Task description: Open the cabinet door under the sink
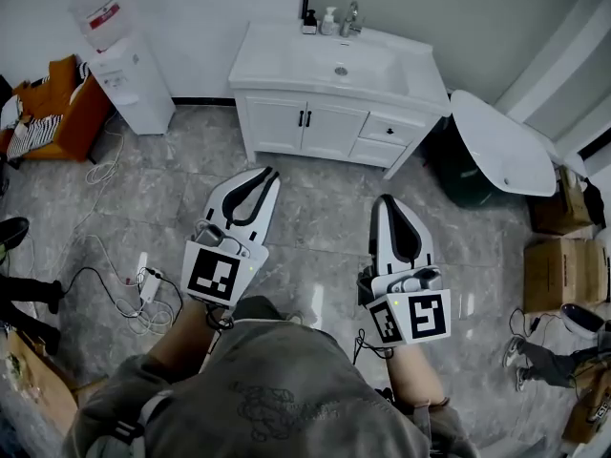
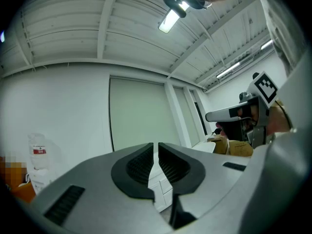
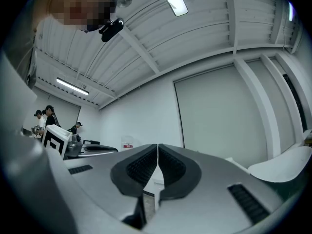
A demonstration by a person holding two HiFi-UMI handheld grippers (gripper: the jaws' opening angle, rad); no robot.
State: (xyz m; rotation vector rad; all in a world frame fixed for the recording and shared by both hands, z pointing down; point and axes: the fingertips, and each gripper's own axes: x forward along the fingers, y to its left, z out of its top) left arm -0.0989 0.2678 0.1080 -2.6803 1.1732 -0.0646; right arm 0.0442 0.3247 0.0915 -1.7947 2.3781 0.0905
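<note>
Far left by the wall stands a water dispenser (image 1: 124, 74), with a power strip (image 1: 148, 282) and loose cables on the grey tiled floor below it. The left claw (image 1: 270, 174) is held low over the floor and angled up-right toward the vanity. In the left gripper view the left claw (image 2: 156, 152) has its ribbed pads drawn together with only a thin slit between them and nothing in it; a bit of the white cabinet front (image 2: 163, 191) shows just under the tips. The sink (image 1: 341, 65) sits in a white vanity against the back wall, with a faucet (image 1: 352, 17) and soap bottles (image 1: 328, 22) at its rear edge. The cabinet doors (image 1: 329, 132) under it are a pair with dark handles (image 1: 305, 118) at the centre seam, both flush and closed; drawers (image 1: 387, 130) lie to their right. The doors are ahead of both claws and well apart from them, with bare floor between, a little right of the left claw's line and left of the right's. The right claw (image 1: 386, 201) points straight up the frame. In the right gripper view the right claw (image 3: 157, 155) is likewise closed, pads meeting and empty. Right of the vanity is a white oval tub-like shape (image 1: 506, 146), and beyond it cardboard boxes (image 1: 558, 275).
</note>
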